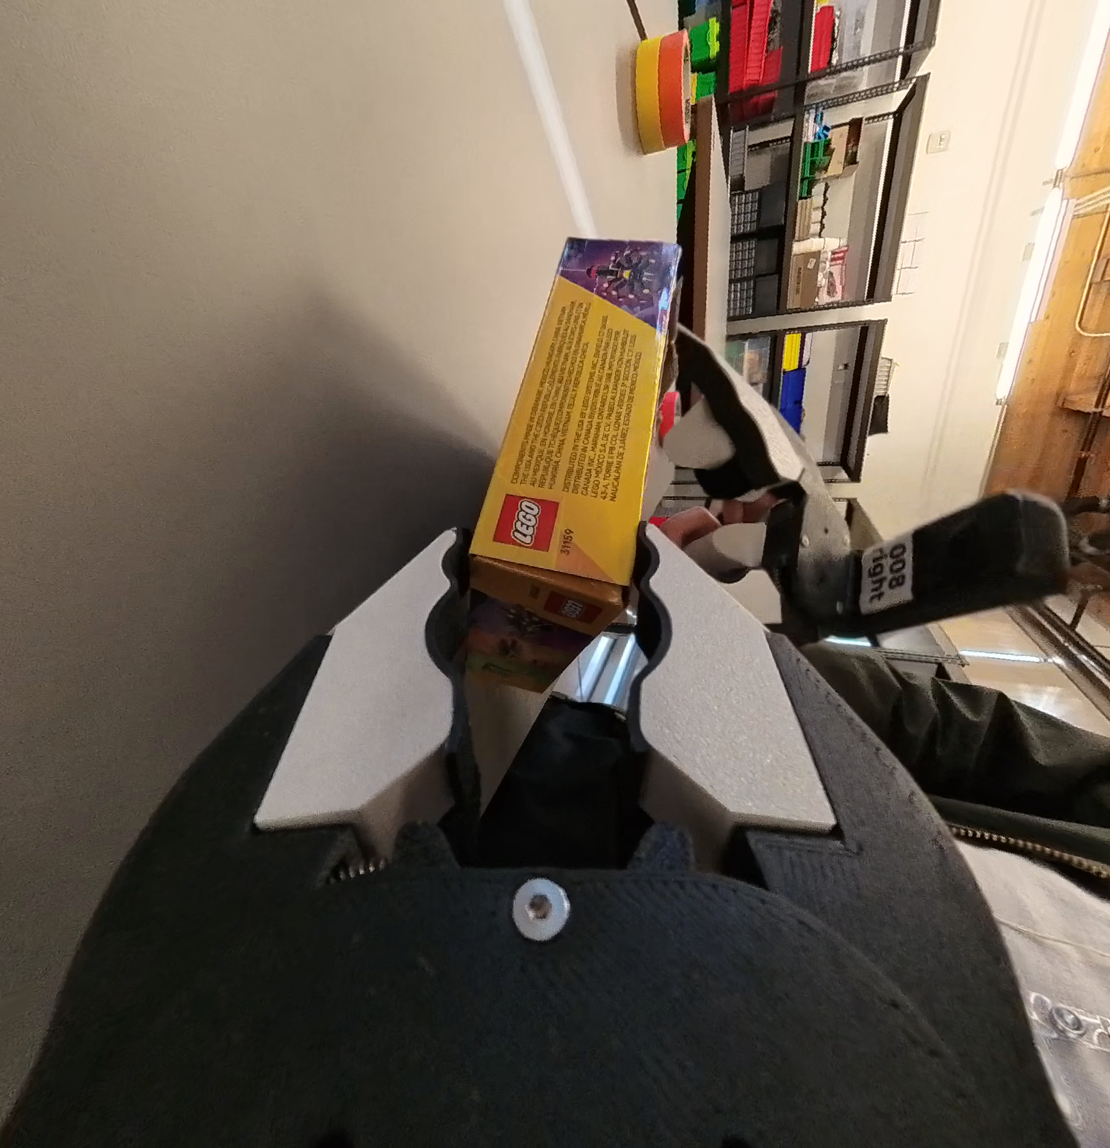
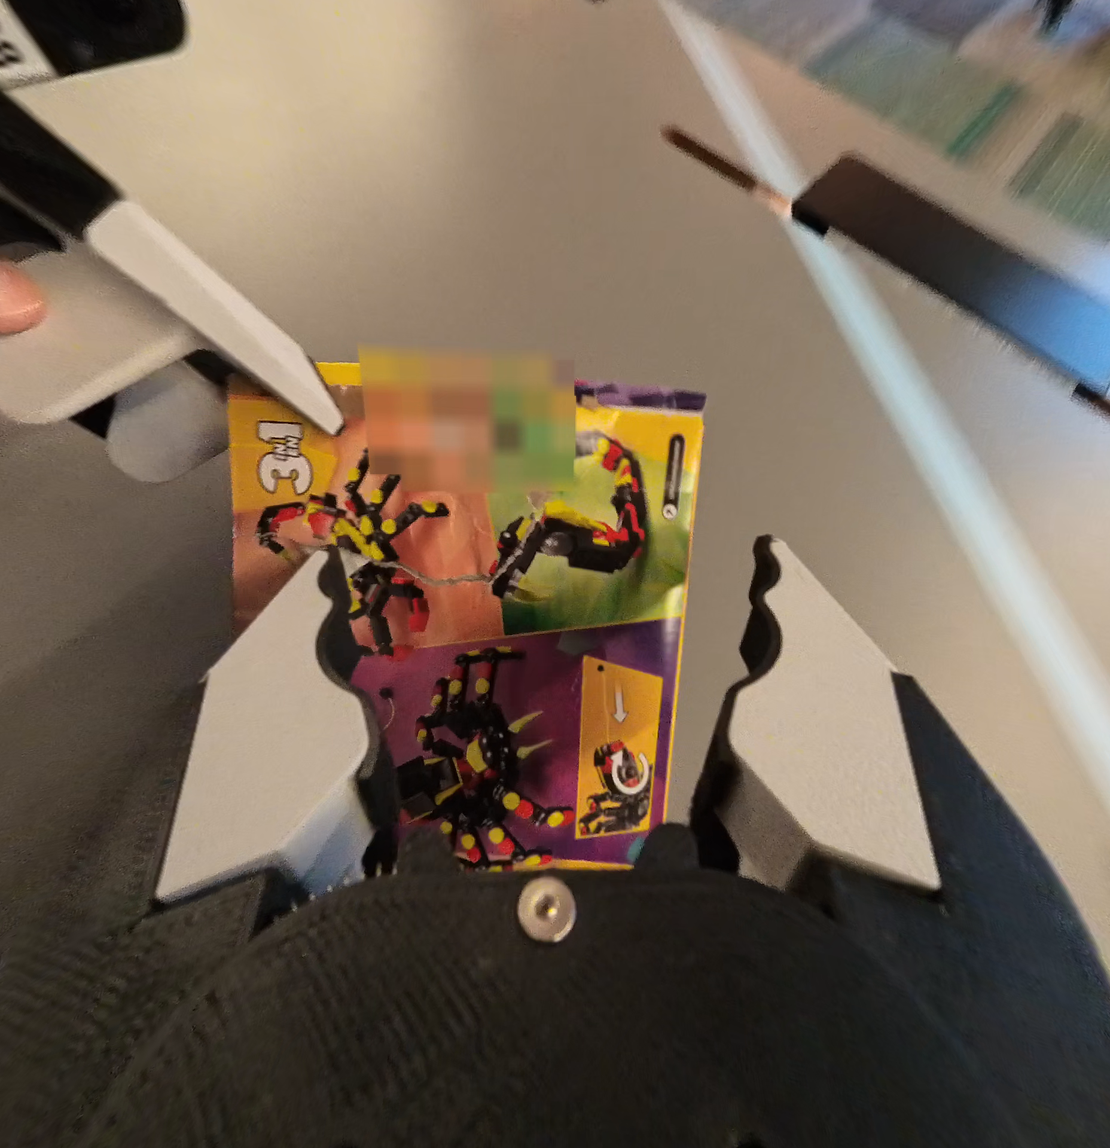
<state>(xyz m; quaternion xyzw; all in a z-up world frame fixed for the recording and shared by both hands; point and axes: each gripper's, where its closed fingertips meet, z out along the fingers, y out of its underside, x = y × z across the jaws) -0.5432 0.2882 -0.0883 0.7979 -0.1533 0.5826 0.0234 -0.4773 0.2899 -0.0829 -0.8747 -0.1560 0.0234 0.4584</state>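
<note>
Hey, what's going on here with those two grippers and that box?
A person is working two handheld grippers. The left gripper is shut on one end of a yellow and purple toy box, holding it up in front of a beige wall. The right gripper is open, its fingers either side of the box's printed face, not clamping it. Shelves of coloured bins and tape rolls stand behind.

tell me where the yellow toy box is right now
The yellow toy box is clamped by its narrow end in the left gripper, held up against the beige wall. The right gripper is open, close over its printed face.
</note>
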